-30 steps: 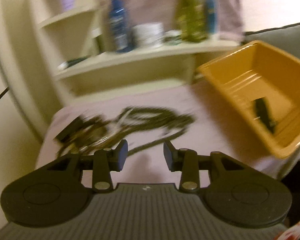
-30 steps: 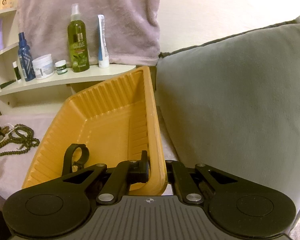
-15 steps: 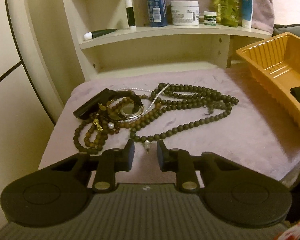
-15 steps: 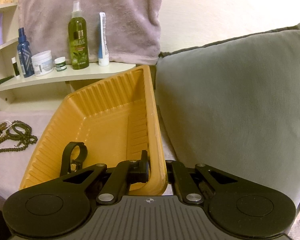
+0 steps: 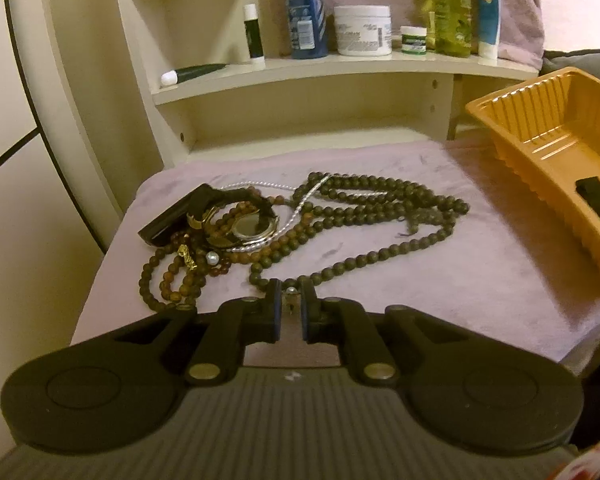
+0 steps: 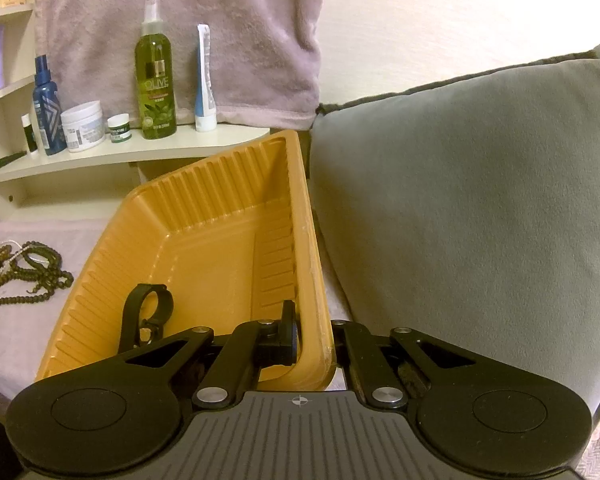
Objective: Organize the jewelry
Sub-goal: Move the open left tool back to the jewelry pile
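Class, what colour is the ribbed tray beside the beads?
Orange-yellow; the tray shows best in the right wrist view.

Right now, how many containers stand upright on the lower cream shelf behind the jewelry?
6, left to right: small white-capped stick, blue bottle, white tub, small green-labelled jar, green spray bottle, blue-and-white tube. A seventh tube lies flat on the step below.

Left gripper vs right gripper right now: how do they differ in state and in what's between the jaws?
The left gripper is closing around a small silver piece on the dark bead necklace, a gap still showing; the right gripper is shut on the orange tray wall. Left works over the cloth; right holds the tray tilted. Both are black two-finger grippers.
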Tool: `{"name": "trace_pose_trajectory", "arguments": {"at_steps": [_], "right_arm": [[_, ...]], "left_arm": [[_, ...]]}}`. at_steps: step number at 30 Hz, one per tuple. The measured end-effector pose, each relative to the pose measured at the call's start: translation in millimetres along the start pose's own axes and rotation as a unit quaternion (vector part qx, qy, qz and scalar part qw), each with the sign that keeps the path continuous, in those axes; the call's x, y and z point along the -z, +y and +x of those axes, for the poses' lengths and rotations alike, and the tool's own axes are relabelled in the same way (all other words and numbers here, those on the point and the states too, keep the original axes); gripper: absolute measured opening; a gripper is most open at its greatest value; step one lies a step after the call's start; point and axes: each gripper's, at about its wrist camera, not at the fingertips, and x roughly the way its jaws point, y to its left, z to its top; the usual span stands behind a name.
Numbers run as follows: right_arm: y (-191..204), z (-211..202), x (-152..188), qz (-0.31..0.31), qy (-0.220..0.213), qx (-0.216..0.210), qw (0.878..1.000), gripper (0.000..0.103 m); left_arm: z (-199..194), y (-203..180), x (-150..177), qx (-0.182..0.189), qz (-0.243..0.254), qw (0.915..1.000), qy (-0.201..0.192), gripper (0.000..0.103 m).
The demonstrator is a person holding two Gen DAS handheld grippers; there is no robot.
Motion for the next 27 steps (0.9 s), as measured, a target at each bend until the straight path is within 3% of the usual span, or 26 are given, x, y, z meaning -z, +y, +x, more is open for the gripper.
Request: {"name": "trace_pose_trajectory", "arguments": {"at_steps": [4, 8, 17, 25, 27], "right_arm": [[0.4, -0.4, 0.0, 0.000, 0.000, 0.000, 1.000, 0.004], [1.1, -0.9, -0.5, 0.000, -0.001, 0.000, 1.000, 0.004], [0.5, -2.1, -0.3, 0.004, -0.004, -0.003, 1.000, 0.004], [-0.2, -3.5, 0.5, 0.010, -0.005, -0.004, 1.000, 0.004], [-0.3, -2.8, 0.3, 0.011, -0.004, -0.004, 1.000, 0.004]], "left_arm": [[-13.1, -11.5, -9.9, 0.023, 0.000, 0.9997, -0.010, 0.008], [-28.2, -35.0, -27.6, 0.078, 0.001, 0.9966, -0.027, 0.008], [-53.5, -112.7, -52.3, 0.201, 0.045, 0.9769, -0.057, 0.008], [-49.9, -144.4, -45.3, 0.233, 0.076, 0.9687, -0.042, 0.009], [-48.4, -143.4, -43.8, 0.233, 0.073, 0.9689, -0.038, 0.021]]}}
